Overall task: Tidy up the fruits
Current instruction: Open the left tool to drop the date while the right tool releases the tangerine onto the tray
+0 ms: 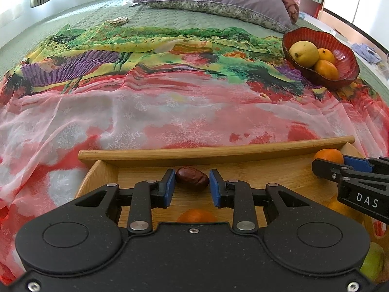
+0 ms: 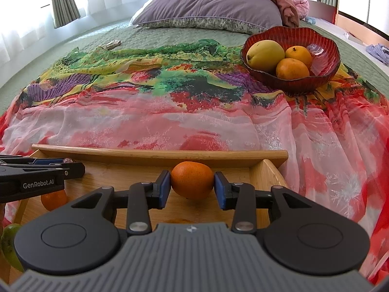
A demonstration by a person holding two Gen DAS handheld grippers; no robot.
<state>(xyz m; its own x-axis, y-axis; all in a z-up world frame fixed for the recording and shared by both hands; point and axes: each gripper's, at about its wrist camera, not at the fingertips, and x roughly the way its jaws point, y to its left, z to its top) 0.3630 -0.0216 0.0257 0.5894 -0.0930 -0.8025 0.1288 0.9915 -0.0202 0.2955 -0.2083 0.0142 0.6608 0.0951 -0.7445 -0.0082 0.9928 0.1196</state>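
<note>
The left tool (image 1: pixel 192 185) pinches a date (image 1: pixel 192 181) lying crosswise; the right tool (image 2: pixel 192 186) clasps an orange (image 2: pixel 192 180), nearer the bowl (image 2: pixel 323 73) ahead-right.

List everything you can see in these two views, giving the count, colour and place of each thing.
wooden tray: one, light wood, nearest, on the scarf
date: one, dark red-brown, in the tray
tray oranges: at least three, orange, in the tray
green fruit: one, green, at the near edge, partly hidden
bowl: one, red glass, far right on the scarf
yellow fruit: one, yellow, in the bowl
bowl oranges: two, orange, in the bowl
scarf: one, multicoloured, spread over the bedspread
bedspread: one, green
pillow: one, purple, far end
left tool: one, black with blue pads, shut on the date
right tool: one, same colours, shut on an orange
</note>
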